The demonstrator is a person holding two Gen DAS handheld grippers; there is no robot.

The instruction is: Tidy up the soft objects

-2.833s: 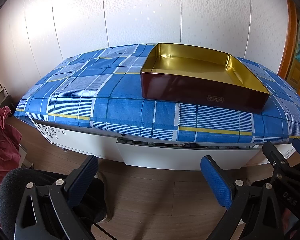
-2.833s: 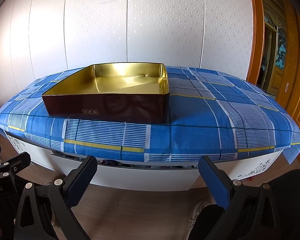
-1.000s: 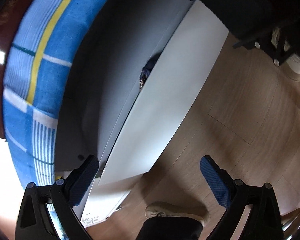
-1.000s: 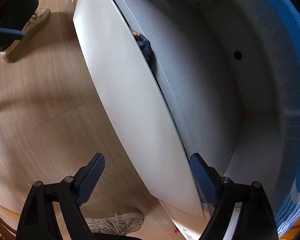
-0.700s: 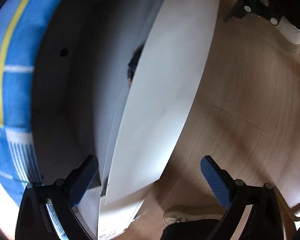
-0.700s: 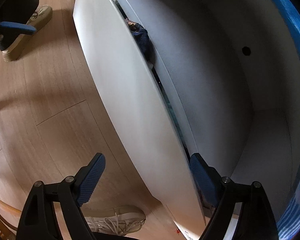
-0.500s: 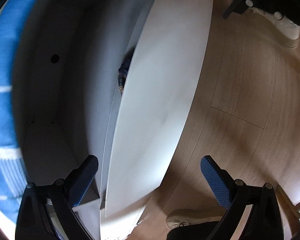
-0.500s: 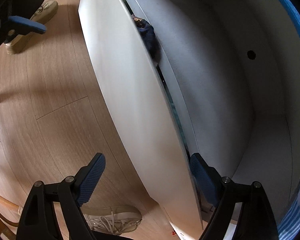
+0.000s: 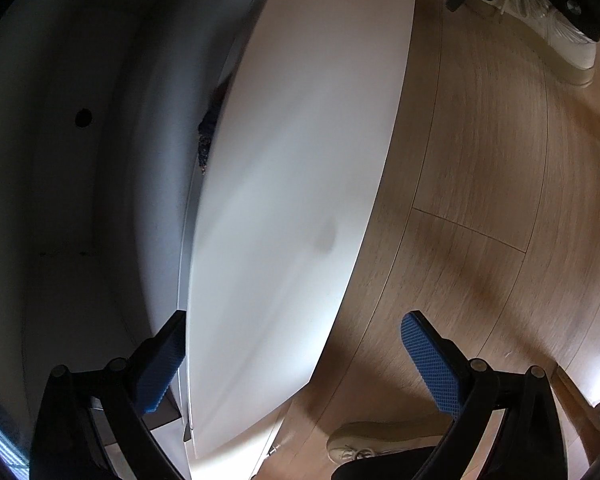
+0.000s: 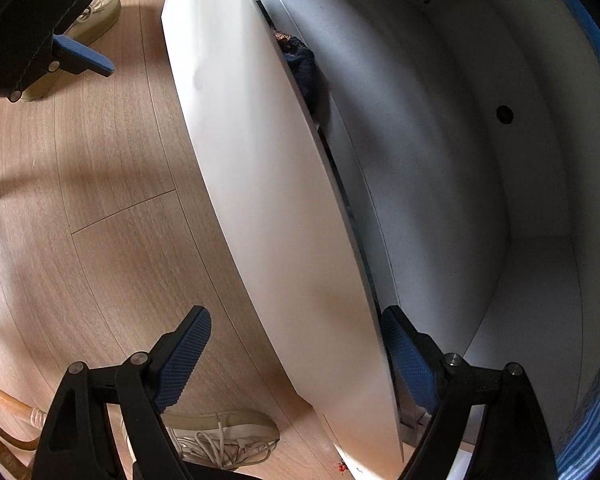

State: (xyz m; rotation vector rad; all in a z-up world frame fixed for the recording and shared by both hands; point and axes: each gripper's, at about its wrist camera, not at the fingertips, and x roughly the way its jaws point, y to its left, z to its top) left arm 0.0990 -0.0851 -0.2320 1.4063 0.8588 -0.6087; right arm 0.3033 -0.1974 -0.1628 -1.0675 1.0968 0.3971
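Drawer front (image 9: 284, 184), white and flat, fills the middle of both wrist views, and we have a pair of tongs at each end of it. Its long axis runs along the cabinet, away from both cameras, with the panel tilted a little off the carcass so a narrow slot shows along its top edge. Dark blue fabric (image 10: 306, 72) bulges out of that slot, well ahead of the right tongs (image 10: 296, 352) and nearer the far end; in the left view the same cloth (image 9: 208, 132) peeks from behind the panel edge, also well ahead of the left tongs (image 9: 296, 360).

Both tongs stand wide and hold nothing. Each straddles the top edge of the panel: one blue pad sits behind it, in the slot, the other hangs over the wooden floor (image 9: 480, 200) in front. We cannot tell whether the inner pads touch the panel.

We judge the drawer must come out before the soft things inside can be reached, so the move turns on that straddle: closing on the edge at both ends would let us pull evenly. The fabric lies lengthwise along the slot, crumpled, pointing no clear way.
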